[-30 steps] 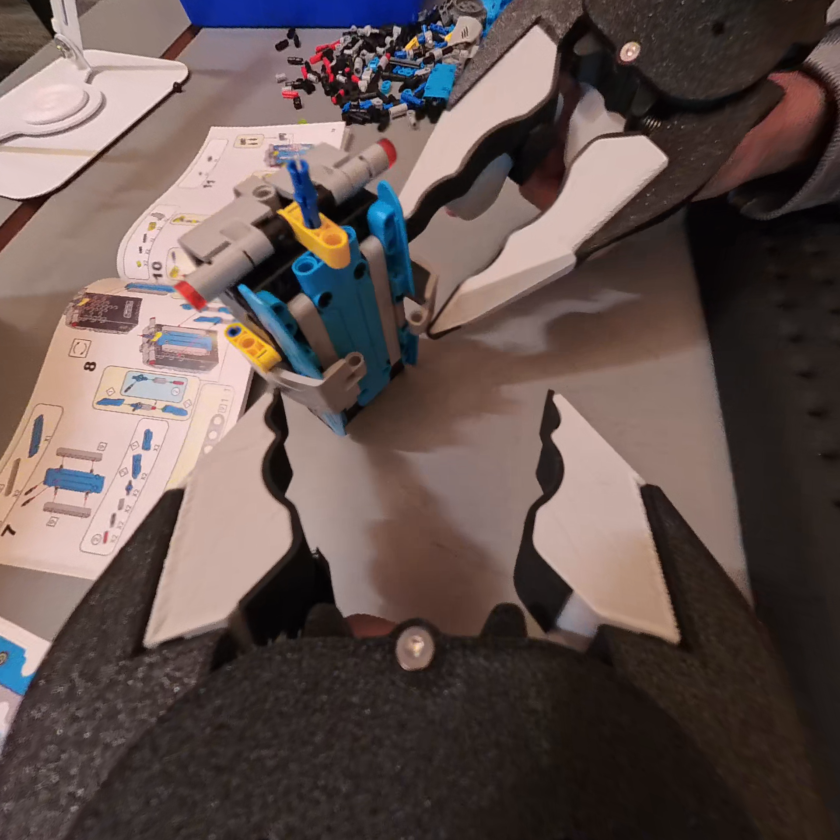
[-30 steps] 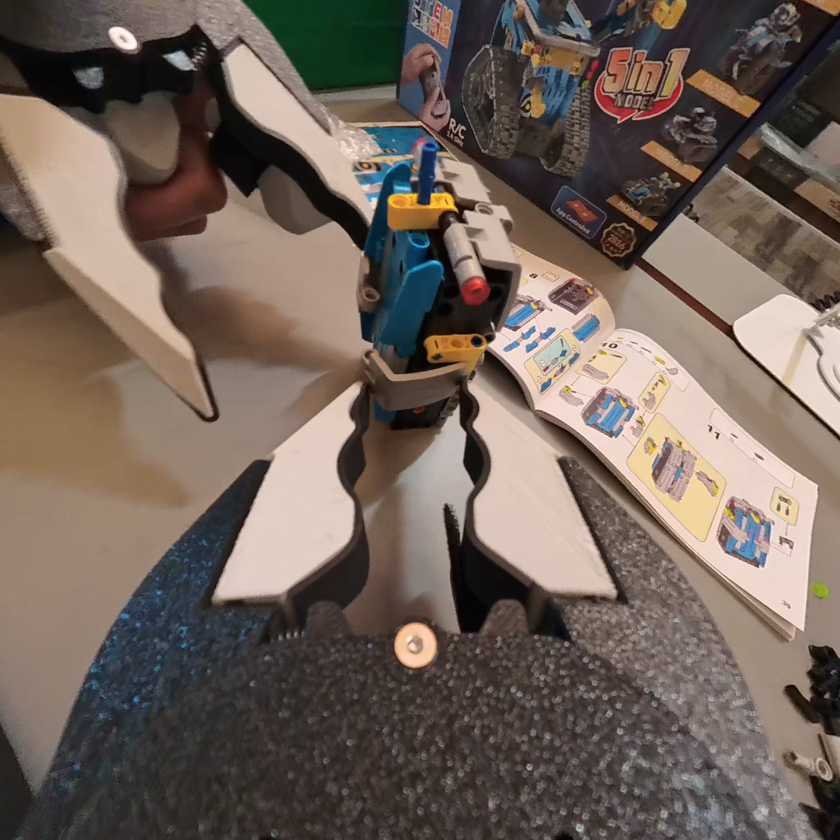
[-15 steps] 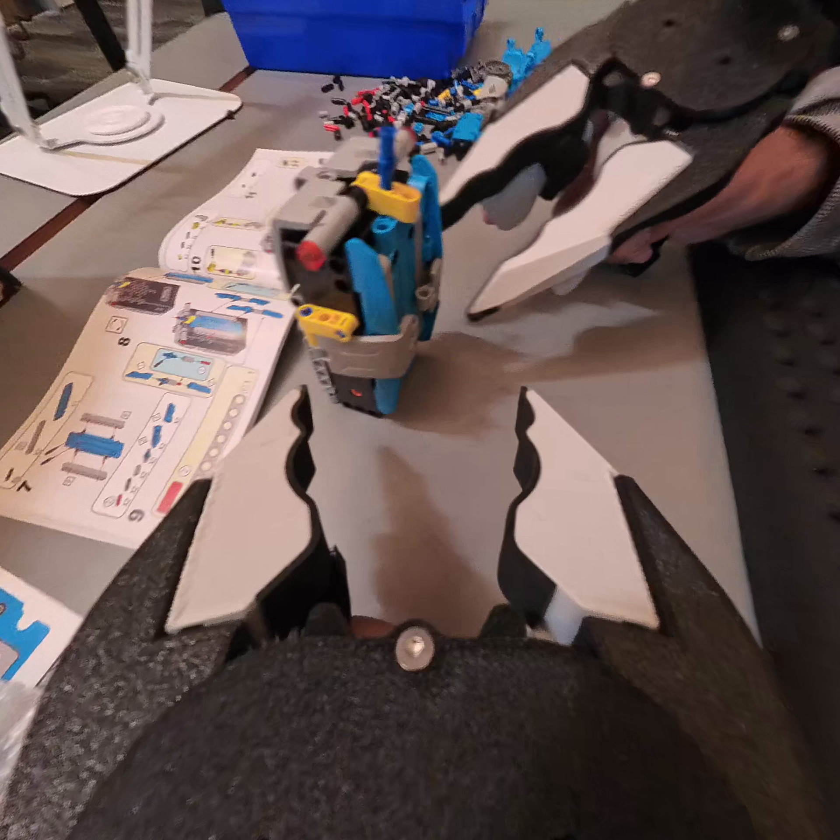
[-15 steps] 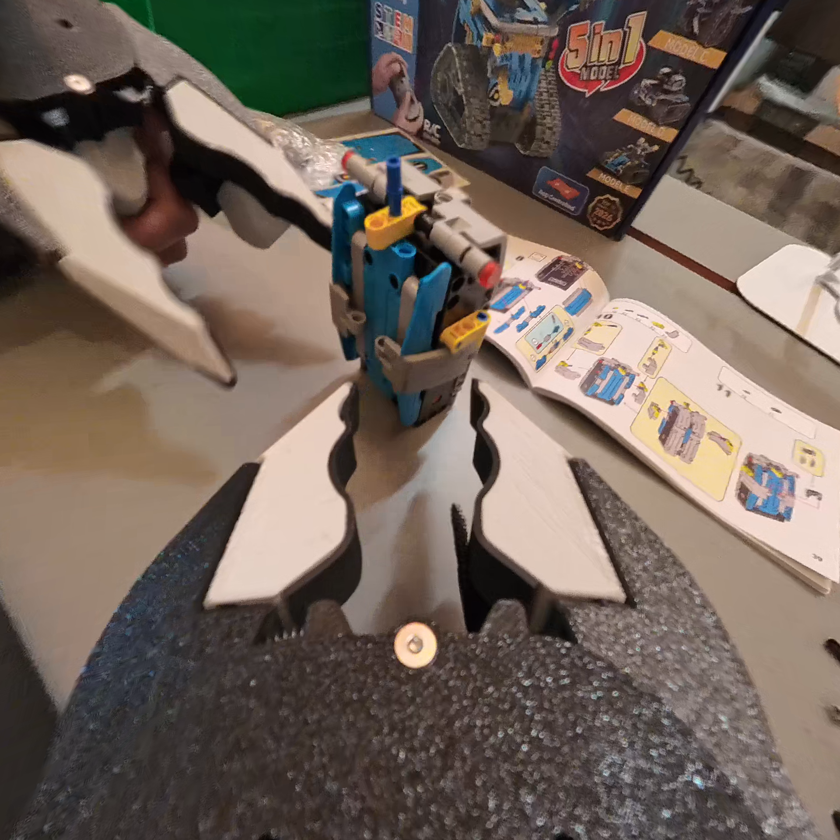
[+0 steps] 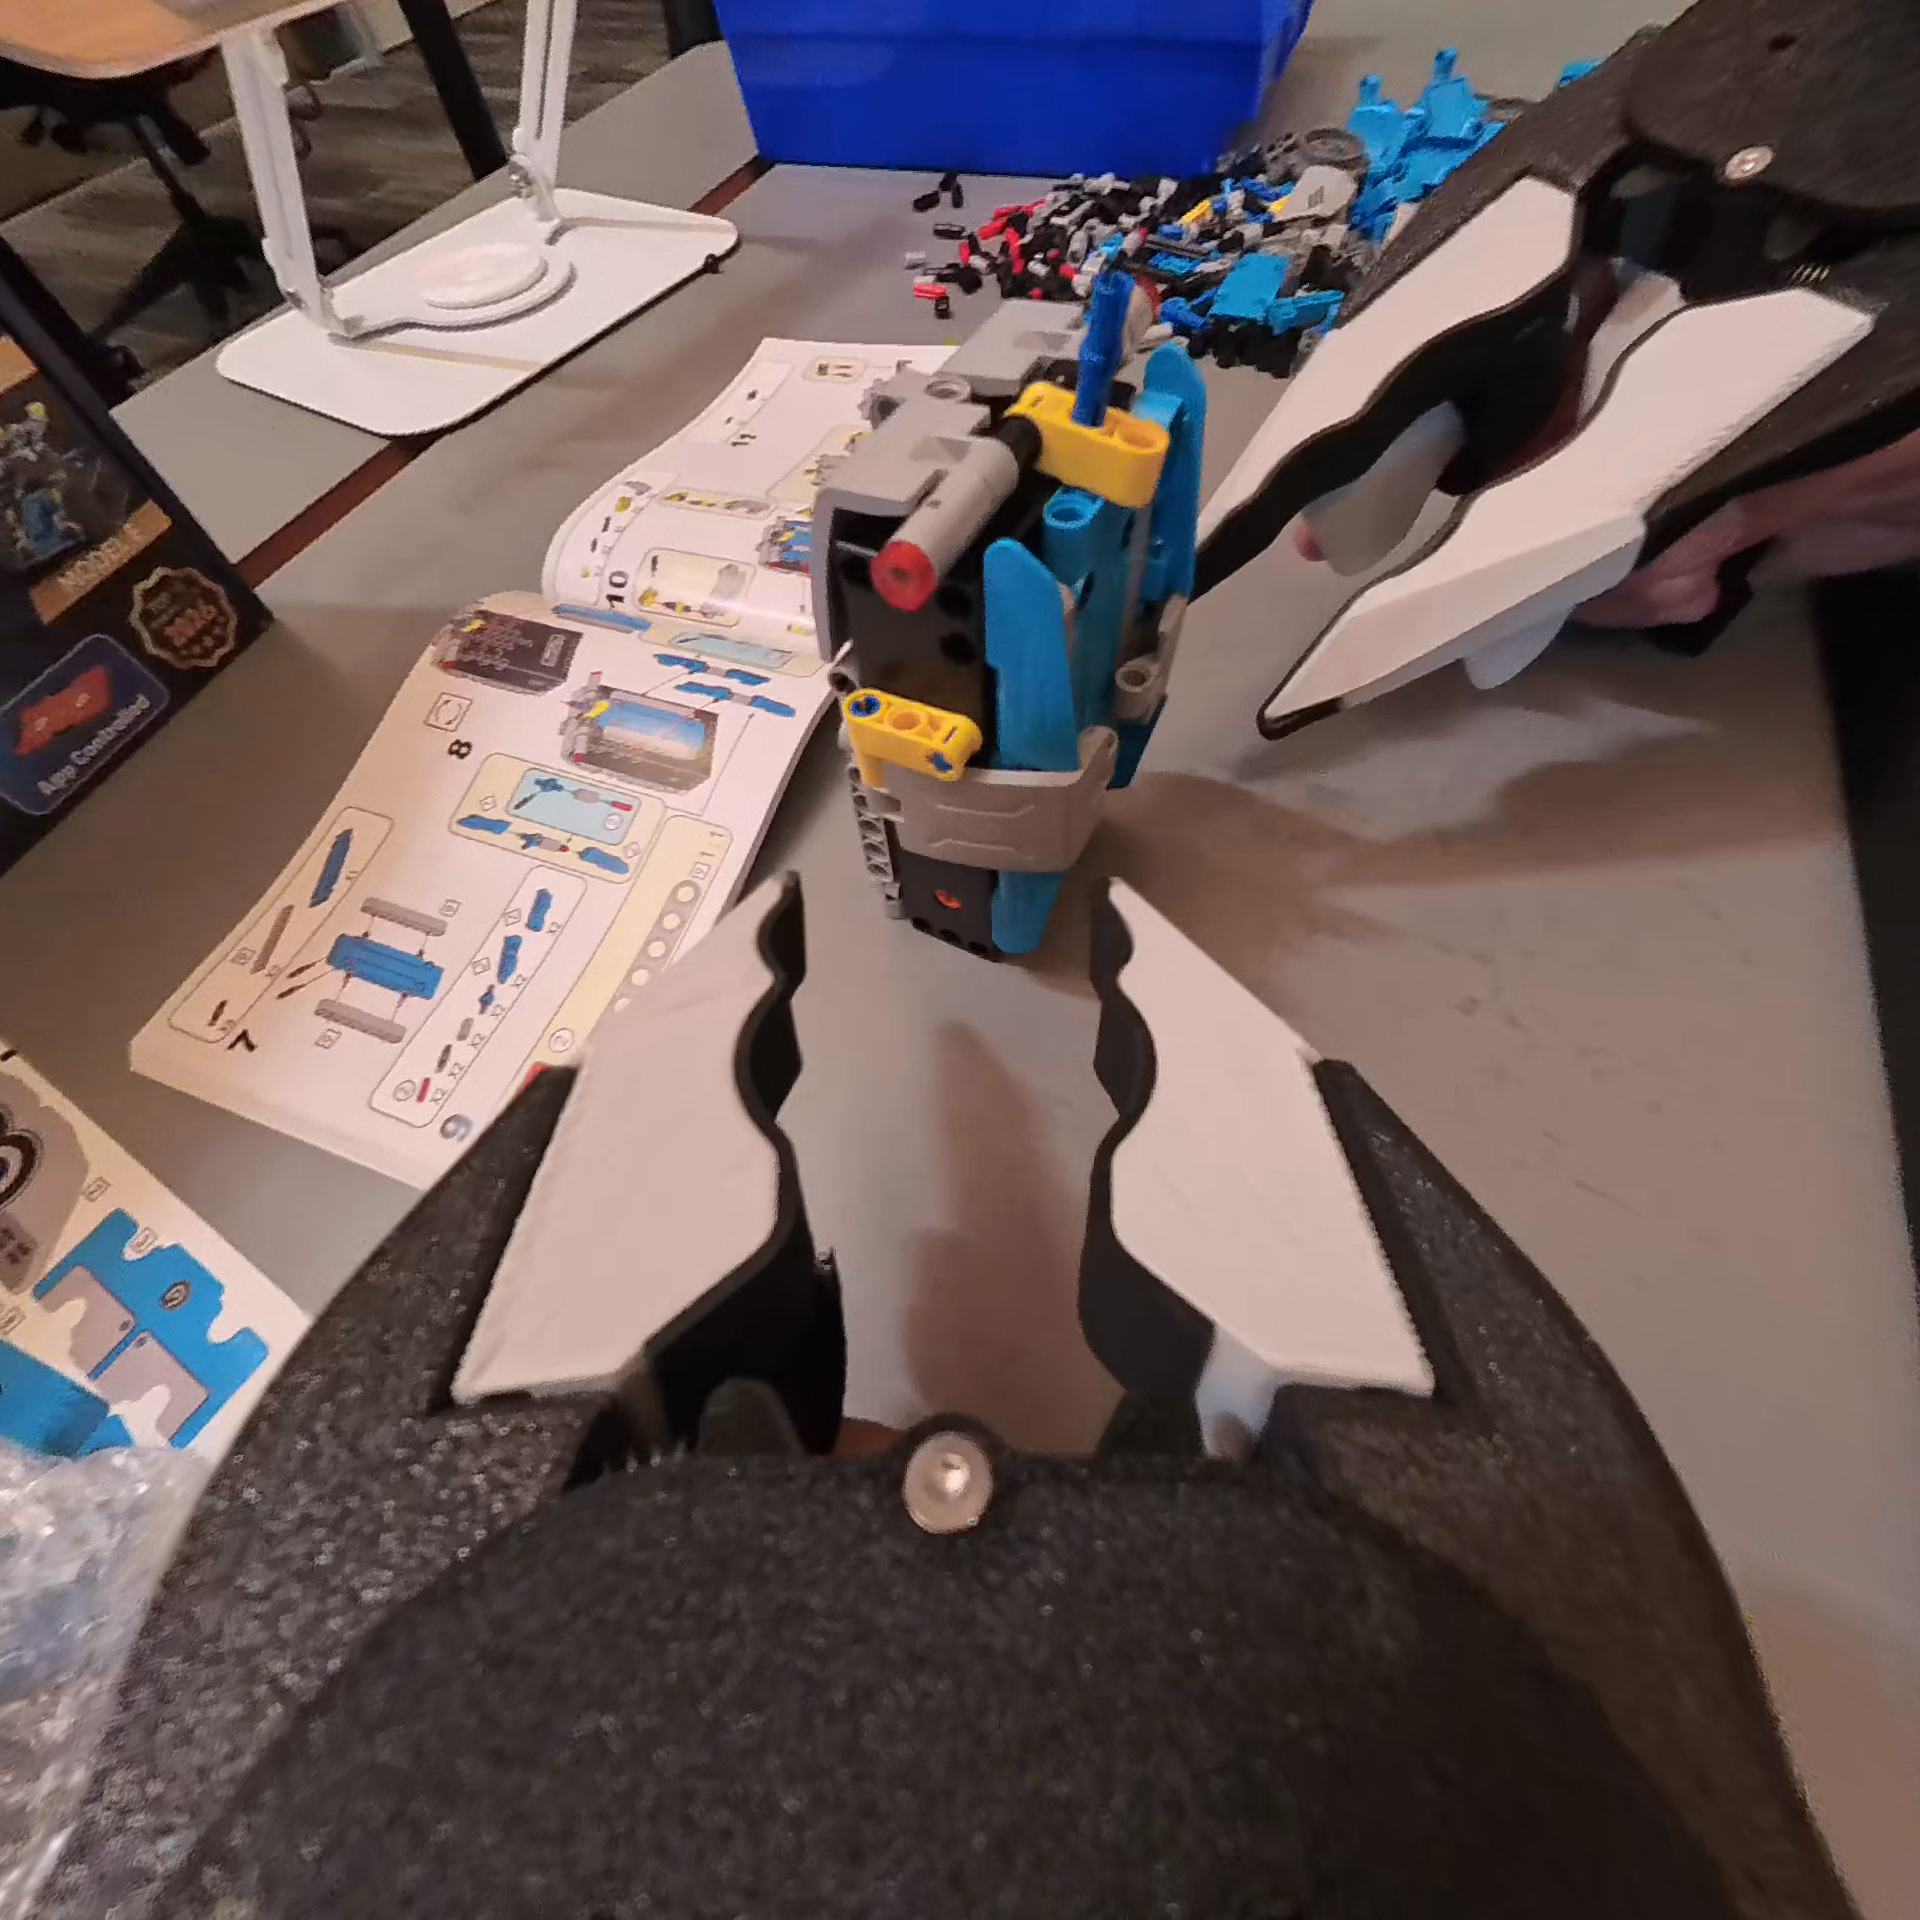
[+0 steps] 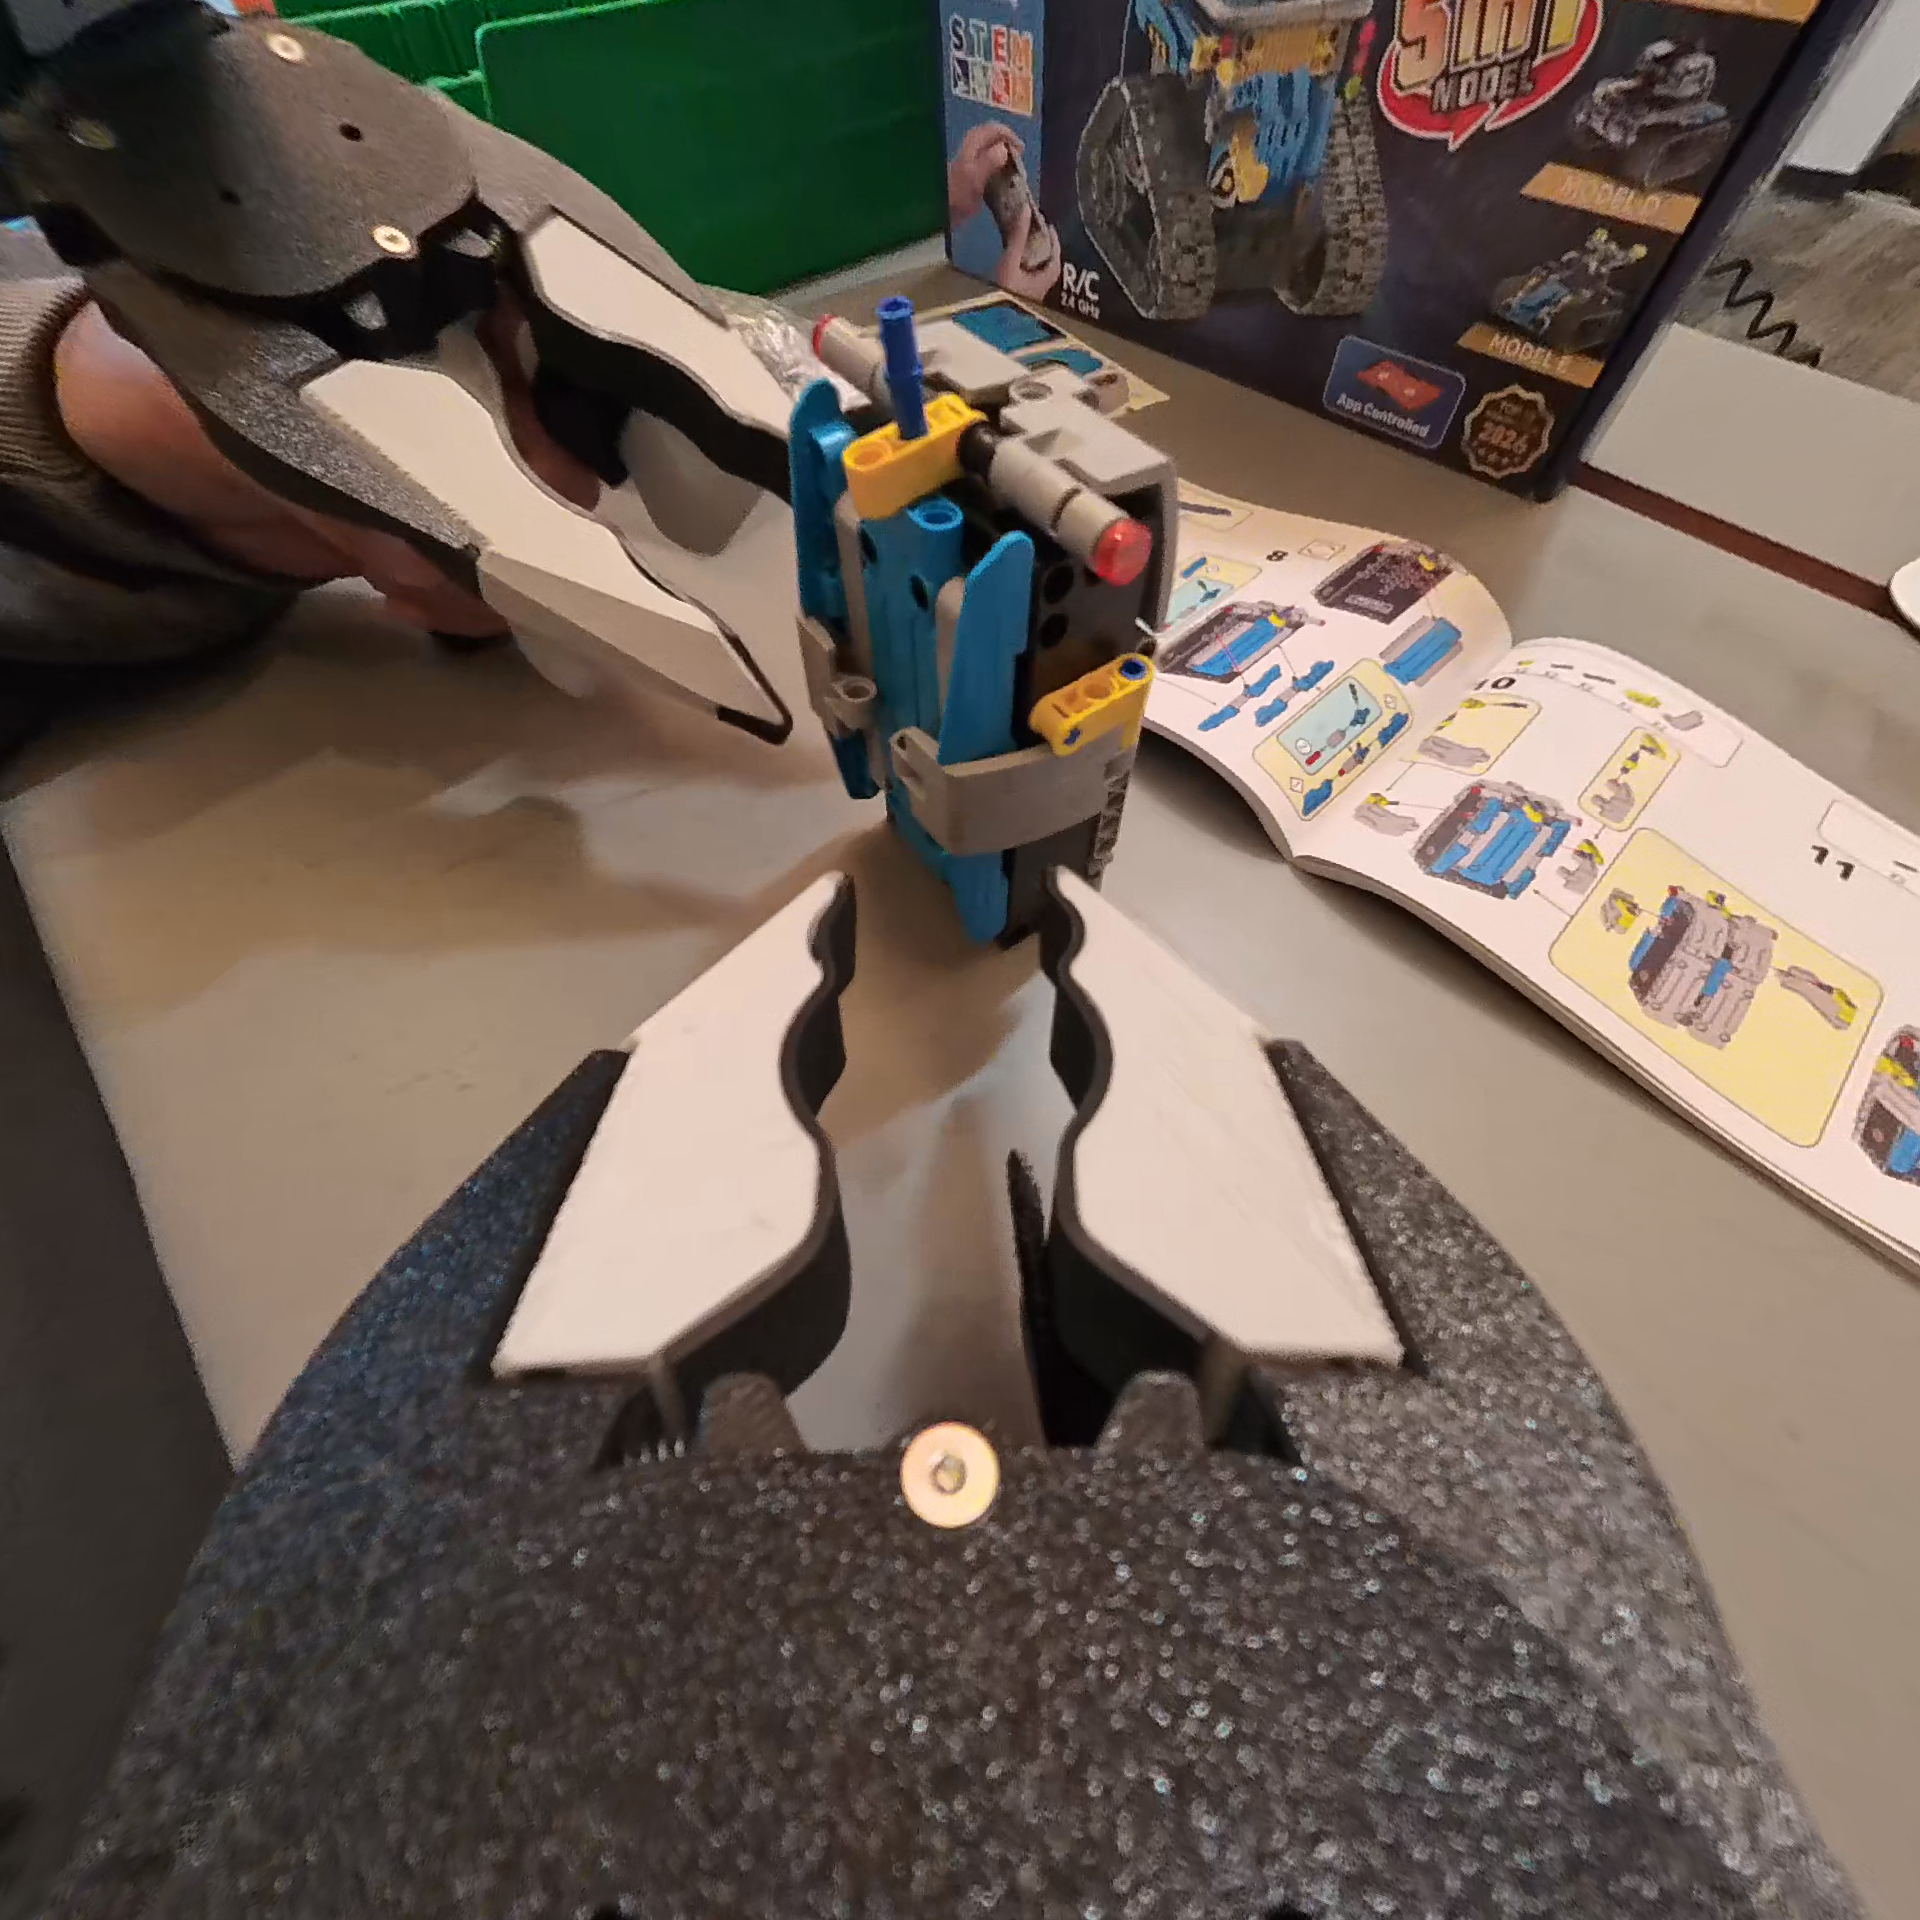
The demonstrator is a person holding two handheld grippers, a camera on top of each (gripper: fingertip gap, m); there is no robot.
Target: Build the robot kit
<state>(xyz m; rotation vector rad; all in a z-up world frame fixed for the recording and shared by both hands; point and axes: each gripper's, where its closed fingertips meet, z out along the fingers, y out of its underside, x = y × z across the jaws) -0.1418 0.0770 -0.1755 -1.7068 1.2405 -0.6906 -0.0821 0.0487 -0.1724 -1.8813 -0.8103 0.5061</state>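
A blue, grey and black brick model (image 5: 987,675) with yellow connectors and a red-tipped grey barrel stands on end on the grey table (image 5: 1455,1039). My left gripper (image 5: 953,886) is open and empty, its fingertips just short of the model's foot. My right gripper (image 5: 1242,644) is on the model's far side, jaws apart, one finger reaching behind the blue panel. In the right wrist view the model (image 6: 966,665) rises just past my open right gripper (image 6: 951,881). There the left gripper (image 6: 779,571) is beside it at the left. I cannot tell whether any finger touches the model.
An open instruction booklet (image 5: 499,831) lies left of the model, and it also shows in the right wrist view (image 6: 1507,810). Loose pieces (image 5: 1174,239) are piled before a blue bin (image 5: 997,73). A white stand base (image 5: 478,301), a product box (image 6: 1351,208) and a green crate (image 6: 707,135) ring the table.
The model has gone from tilted to upright and turned its red-tipped end toward the left gripper. The left jaws have narrowed. Both grippers have stayed close to the model.
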